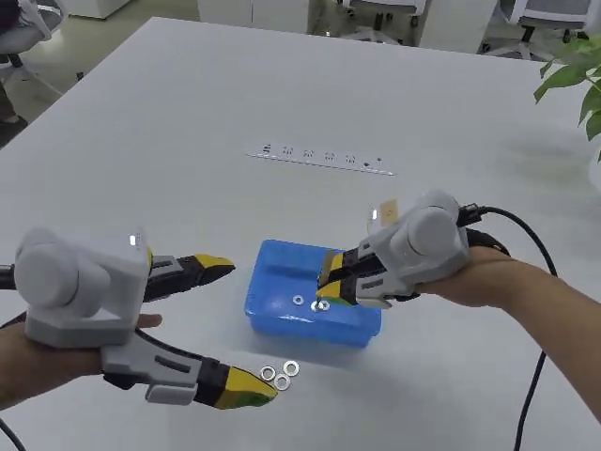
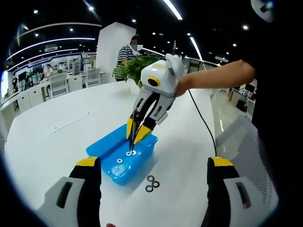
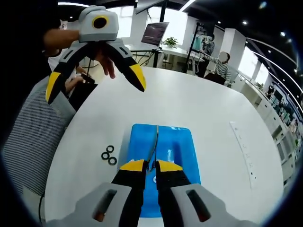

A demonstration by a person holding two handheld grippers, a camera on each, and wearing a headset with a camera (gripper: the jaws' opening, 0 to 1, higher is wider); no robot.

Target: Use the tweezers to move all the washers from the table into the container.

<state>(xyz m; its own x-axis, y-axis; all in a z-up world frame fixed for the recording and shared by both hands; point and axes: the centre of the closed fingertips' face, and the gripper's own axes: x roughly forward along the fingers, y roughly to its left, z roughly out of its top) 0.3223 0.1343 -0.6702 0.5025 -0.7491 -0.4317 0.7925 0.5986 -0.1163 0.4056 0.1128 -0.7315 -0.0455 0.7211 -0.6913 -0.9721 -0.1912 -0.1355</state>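
Table (image 1: 282, 85): white, broad. The work sits near the person's edge.

Container (image 1: 277, 272): blue, shallow, oblong, flat on the table between the two grippers.

Left gripper (image 1: 252, 329): jaws spread wide, nothing in them. It hangs just off the container's left end, and its lower tip is close beside the loose washers.

Right gripper (image 1: 331, 280): jaws drawn narrow, clamped on the tweezers (image 2: 132, 137). It reaches in over the container from the right end.

Tweezers: long axis runs roughly along the container's length, and the tips point down to its floor. They stand at a washer in the container (image 1: 322, 305), with a second one just beside it. Cannot tell whether the tips grip that washer or have let it go.

Washers on the table (image 1: 280, 376): three, clustered and touching. They lie just outside the container's near long wall, towards its left end.

Judgement: the next pick turns on that wall. The cluster lies back toward the person and to the left of the tweezer tips. The tips would have to lift clear of the wall and come down on the far side of it.
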